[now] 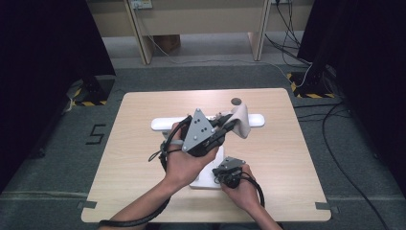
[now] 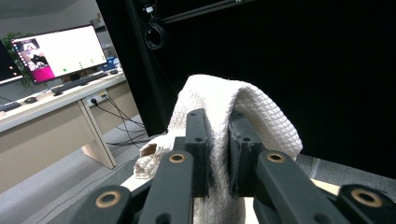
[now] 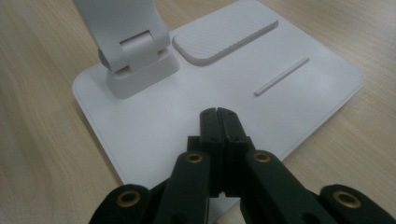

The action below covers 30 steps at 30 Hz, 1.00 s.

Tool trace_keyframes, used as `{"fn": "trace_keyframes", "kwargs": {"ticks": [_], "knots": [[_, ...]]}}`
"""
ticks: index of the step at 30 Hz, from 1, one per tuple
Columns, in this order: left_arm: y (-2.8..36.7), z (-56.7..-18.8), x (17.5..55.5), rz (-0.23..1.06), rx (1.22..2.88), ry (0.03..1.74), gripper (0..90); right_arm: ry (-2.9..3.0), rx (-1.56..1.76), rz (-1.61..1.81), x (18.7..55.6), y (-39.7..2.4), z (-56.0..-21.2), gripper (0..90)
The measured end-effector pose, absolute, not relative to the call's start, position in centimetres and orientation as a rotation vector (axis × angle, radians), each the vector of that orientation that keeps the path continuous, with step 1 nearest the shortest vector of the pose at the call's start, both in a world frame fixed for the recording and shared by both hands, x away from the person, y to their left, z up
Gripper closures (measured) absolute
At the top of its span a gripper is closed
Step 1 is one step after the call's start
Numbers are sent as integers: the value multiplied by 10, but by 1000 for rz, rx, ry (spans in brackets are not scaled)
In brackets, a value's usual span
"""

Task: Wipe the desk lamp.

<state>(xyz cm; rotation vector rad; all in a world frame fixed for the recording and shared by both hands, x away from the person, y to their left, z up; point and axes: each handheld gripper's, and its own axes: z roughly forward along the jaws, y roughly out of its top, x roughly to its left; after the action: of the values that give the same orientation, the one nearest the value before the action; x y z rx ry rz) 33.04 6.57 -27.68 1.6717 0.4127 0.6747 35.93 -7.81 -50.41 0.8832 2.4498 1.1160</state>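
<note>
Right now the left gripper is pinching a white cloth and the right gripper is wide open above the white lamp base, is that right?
Not quite. The left gripper does pinch the white cloth, but the right gripper is shut, not wide open: the right gripper view shows its jaws pressed together with nothing between them, over the white lamp base.

lamp arm [image 1: 163,123] across mid-table, bare tabletop [image 1: 287,158] around

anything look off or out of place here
Nothing looks damaged or spilled. The white cloth is draped over the desk lamp's bar, pinched by the left gripper. The right gripper, shut and empty, rests on the lamp base.
</note>
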Motion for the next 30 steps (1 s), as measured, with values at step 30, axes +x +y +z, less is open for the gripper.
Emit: {"fn": "trace_keyframes", "kwargs": {"ticks": [30], "knots": [[52, -275, 333, 653, 1685, 398, 806, 2449, 884, 1113, 359, -78, -504, 900]]}}
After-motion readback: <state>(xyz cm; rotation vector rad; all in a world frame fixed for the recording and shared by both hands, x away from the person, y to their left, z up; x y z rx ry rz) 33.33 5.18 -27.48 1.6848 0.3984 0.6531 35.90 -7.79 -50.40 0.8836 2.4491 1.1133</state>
